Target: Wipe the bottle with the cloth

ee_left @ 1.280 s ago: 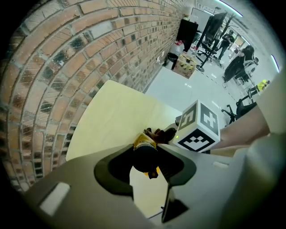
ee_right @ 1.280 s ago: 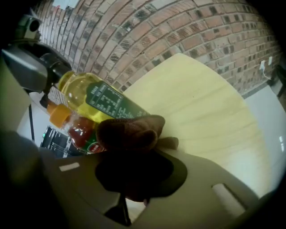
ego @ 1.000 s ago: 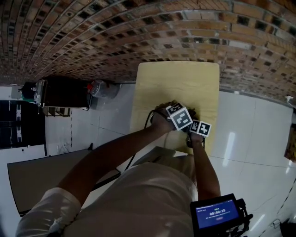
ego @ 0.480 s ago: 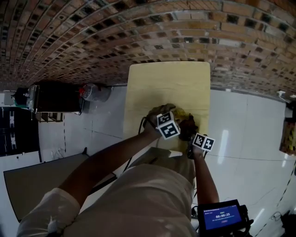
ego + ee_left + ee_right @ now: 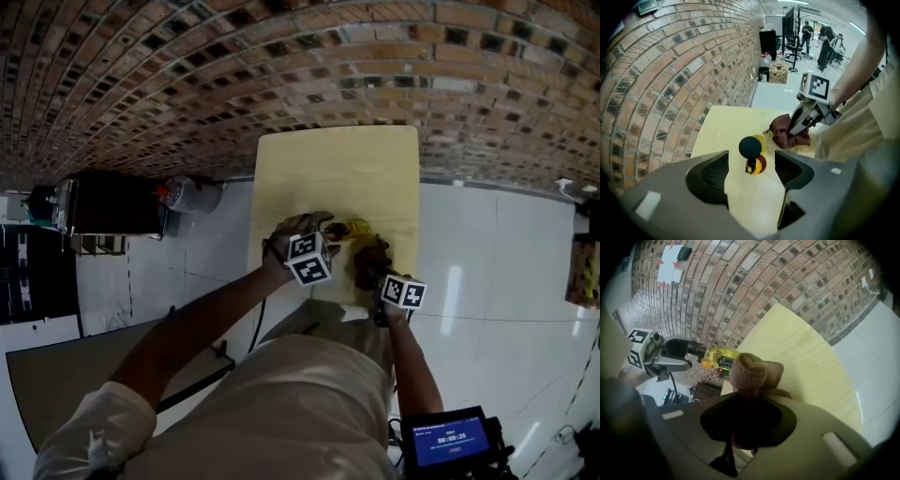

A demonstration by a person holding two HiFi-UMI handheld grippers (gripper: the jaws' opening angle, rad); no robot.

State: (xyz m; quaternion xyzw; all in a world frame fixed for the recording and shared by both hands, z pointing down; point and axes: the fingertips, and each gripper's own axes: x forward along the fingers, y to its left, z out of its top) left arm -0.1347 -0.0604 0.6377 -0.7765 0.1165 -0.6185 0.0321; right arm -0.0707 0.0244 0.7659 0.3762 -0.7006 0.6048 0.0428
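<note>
A pale wooden counter (image 5: 337,169) stands with its far edge against a red brick wall (image 5: 234,75). Glossy white floor (image 5: 506,253) tiles spread out on both sides of the counter. To the counter's left in the head view, a dark cabinet (image 5: 117,192) and a large clear water jug (image 5: 195,192) sit along the same wall. Past the counter's end, the left gripper view shows cardboard boxes (image 5: 778,74) and people (image 5: 829,40) standing far down the room.

The bottle (image 5: 719,358), yellow with a black cap, stands on the counter towards its near end. Above the counter, the left claw (image 5: 751,161) points steeply down. Its jaws have just been opening and are wide apart. The bottle shows in the gap between them, and neither pad touches it. The right claw (image 5: 752,397) is low over the counter's near edge, clamped on the bunched brown cloth (image 5: 785,136). The cloth is close beside the bottle.
</note>
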